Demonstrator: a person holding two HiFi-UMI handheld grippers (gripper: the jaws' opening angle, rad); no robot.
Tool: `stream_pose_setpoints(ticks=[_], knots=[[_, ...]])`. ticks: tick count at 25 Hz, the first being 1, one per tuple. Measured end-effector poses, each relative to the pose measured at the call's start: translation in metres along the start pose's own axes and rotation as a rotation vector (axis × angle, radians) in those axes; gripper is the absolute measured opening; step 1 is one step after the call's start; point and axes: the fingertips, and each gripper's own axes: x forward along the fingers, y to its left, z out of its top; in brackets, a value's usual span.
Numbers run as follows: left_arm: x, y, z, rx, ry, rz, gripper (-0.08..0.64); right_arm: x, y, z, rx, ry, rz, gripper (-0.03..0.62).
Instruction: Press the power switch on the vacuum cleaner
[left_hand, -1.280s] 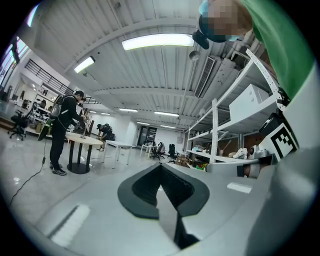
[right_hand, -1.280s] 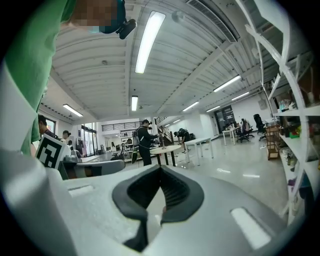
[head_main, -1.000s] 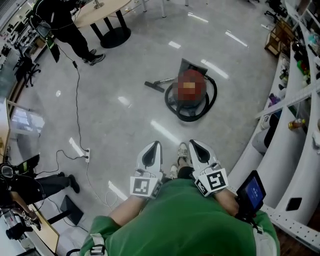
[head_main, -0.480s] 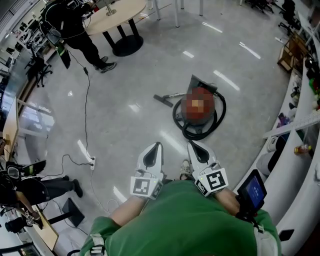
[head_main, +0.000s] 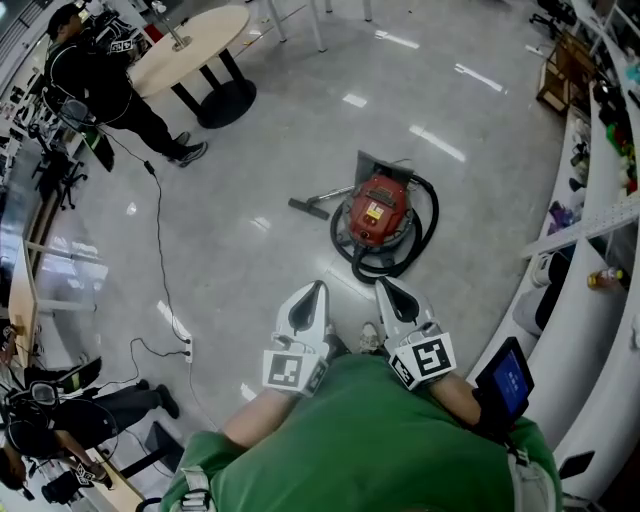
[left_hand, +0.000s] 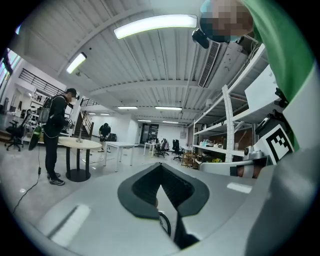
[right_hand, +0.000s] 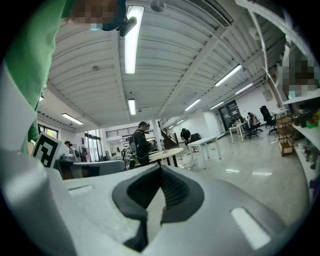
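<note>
Glossy floor (head_main: 250, 130): red vacuum cleaner (head_main: 378, 210) stands well ahead. Left gripper (head_main: 312, 290) and right gripper (head_main: 386, 290) both closed, empty (held near the body). Rigid casing probably rolls; press its top switch straight downward.

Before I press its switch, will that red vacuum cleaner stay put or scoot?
It may slide or roll: the vacuum cleaner sits free on a glossy floor. Its squat body looks unlikely to tip under a downward press. The hose coiled around it looks floppy.

The vacuum cleaner (head_main: 378, 210) has drawn slightly nearer
</note>
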Motion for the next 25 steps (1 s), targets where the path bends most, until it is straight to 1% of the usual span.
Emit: stream_pose_setpoints(ticks=[6,10,15,21,25], knots=[[0.048,-0.002,-0.004,0.009,0.036,-0.120,0.006,0.009,-0.034,0.001,0.017,-0.007,-0.120,-0.001],[0.078,0.009,-0.010,0.002,0.047,-0.202,0.008,0.025,-0.050,-0.003,0.009,-0.004,-0.207,0.000],[0.114,0.033,-0.006,-0.018,0.065,-0.293,0.008,0.053,-0.059,0.003,0.003,0.014,-0.304,0.000],[0.153,0.074,-0.001,-0.040,0.081,-0.365,0.007,0.096,-0.070,0.012,-0.004,0.029,-0.406,0.000],[0.171,0.097,-0.002,-0.041,0.094,-0.402,0.006,0.119,-0.076,0.012,-0.010,0.033,-0.457,0.000]])
